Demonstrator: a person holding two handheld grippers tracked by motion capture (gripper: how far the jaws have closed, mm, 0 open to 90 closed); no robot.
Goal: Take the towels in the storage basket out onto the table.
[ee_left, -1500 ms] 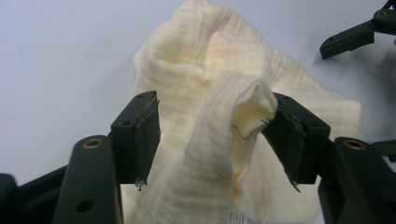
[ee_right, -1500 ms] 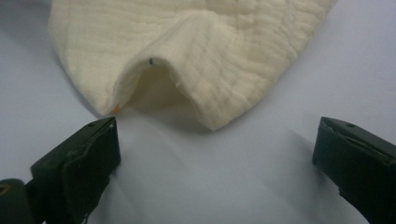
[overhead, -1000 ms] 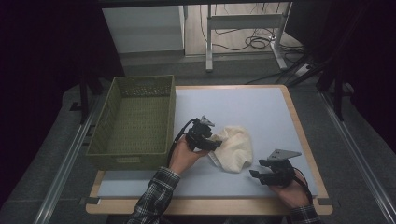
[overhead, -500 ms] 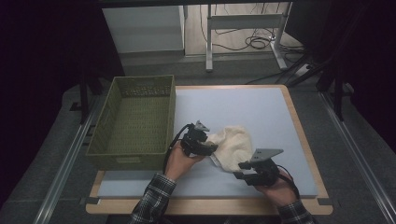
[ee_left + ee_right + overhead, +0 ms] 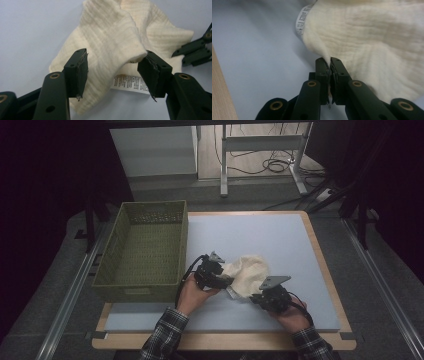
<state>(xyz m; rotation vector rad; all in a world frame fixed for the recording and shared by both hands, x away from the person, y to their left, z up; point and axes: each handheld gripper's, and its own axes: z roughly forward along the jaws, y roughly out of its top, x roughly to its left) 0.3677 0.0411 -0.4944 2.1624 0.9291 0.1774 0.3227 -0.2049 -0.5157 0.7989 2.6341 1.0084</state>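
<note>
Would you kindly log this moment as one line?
right gripper: just closed on cloth edge | left gripper: jaws apart around fold | basket: beside

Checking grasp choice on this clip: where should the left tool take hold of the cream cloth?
Probably the raised fold of the cream cloth between its open jaws, from the basket side: that fold stands clear of the table, while the right tool has just been closing on the near edge.

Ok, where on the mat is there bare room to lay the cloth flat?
Free: the far half of the blue mat, between the green basket and the right wooden edge. Crowded: the near middle, where the cream cloth, left tool and right tool sit.
</note>
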